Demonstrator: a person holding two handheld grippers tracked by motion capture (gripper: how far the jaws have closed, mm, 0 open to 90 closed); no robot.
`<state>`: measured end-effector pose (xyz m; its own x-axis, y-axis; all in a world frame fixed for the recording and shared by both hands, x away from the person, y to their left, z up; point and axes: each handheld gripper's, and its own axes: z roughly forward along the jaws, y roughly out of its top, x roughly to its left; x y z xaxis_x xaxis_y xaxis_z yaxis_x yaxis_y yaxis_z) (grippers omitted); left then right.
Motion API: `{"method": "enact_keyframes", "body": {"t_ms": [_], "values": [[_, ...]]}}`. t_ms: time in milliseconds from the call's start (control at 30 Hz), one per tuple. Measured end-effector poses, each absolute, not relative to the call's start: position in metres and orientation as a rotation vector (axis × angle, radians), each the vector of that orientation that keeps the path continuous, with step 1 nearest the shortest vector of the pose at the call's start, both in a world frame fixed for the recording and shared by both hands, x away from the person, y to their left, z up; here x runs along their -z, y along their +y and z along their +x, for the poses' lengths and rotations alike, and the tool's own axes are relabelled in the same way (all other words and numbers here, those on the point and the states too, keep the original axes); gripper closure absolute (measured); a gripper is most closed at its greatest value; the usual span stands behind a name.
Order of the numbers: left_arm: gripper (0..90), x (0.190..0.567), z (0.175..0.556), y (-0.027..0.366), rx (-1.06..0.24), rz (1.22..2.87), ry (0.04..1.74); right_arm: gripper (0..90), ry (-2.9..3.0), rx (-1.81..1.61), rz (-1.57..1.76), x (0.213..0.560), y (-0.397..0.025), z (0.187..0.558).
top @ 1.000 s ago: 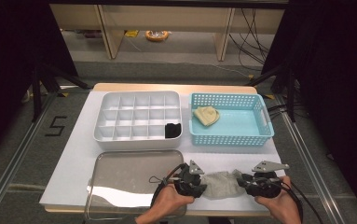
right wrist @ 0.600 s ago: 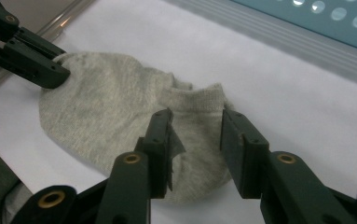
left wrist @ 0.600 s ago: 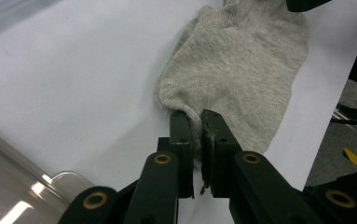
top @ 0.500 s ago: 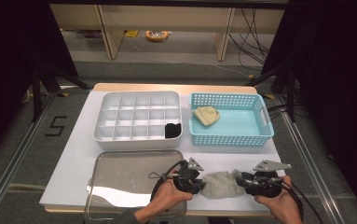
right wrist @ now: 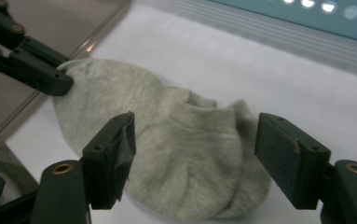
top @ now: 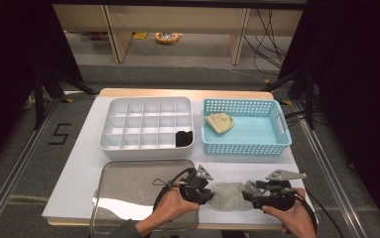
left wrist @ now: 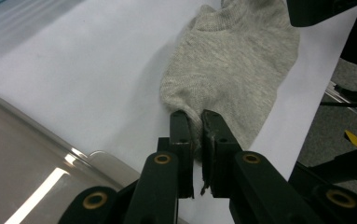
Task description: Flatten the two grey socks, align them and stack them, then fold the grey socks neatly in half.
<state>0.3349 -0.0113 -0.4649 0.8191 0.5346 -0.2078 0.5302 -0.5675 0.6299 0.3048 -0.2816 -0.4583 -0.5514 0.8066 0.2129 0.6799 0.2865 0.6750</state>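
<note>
tray: shiny flat metal tray [top: 128, 191] is seen at the counter's near left, just beside the sock; nothing lies on it.
organiser: white plastic compartment box [top: 148, 126] is set behind the tray; a small black item [top: 183, 138] is held in its near right cell.
left tongs: left tongs [left wrist: 195, 122] are clenched on a pinch of the sock's edge nearest the tray.
sock: soft grey knitted ankle sock [left wrist: 232, 79] is laid flat on the white counter [top: 78, 168], near the front edge, between both tongs.
right tongs: right tongs [right wrist: 195, 150] are released, jaws spread wide over the sock's other end, fabric not yet gripped.
basket: light blue perforated plastic basket [top: 277, 144] is placed at the back right; a folded cream cloth item [top: 219, 122] is kept inside.
step advice: right tongs should probably be lowered square onto the bunched end and closed on fabric only, while the left pinch is held steady so the sock is not dragged.
</note>
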Motion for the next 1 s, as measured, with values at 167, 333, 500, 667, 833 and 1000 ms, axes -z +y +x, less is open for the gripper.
{"method": "enact_keyframes", "body": {"t_ms": [167, 333, 500, 667, 833, 1000], "values": [[82.7, 0.462, 0.335, -0.005, -0.013, 2.296, 0.768, 36.4, 2.397, -1.124, 1.303, 0.457, -0.275, 0.302], [82.6, 0.458, 0.335, 0.002, -0.038, 2.336, 0.741, 47.9, 2.405, -1.112, 1.213, 0.456, -0.271, 0.302], [82.6, 0.458, 0.334, 0.002, -0.033, 2.336, 0.735, 56.8, 2.425, -1.089, 1.207, 0.458, -0.269, 0.301], [82.6, 0.456, 0.334, 0.003, -0.039, 2.338, 0.732, 67.0, 2.421, -1.102, 1.179, 0.457, -0.265, 0.300], [82.5, 0.454, 0.332, 0.002, -0.046, 2.340, 0.723, 69.5, 2.426, -1.109, 1.191, 0.456, -0.257, 0.298], [82.5, 0.449, 0.330, 0.001, -0.041, 2.358, 0.732, 73.7, 2.459, -1.093, 1.144, 0.458, -0.247, 0.301]]}}
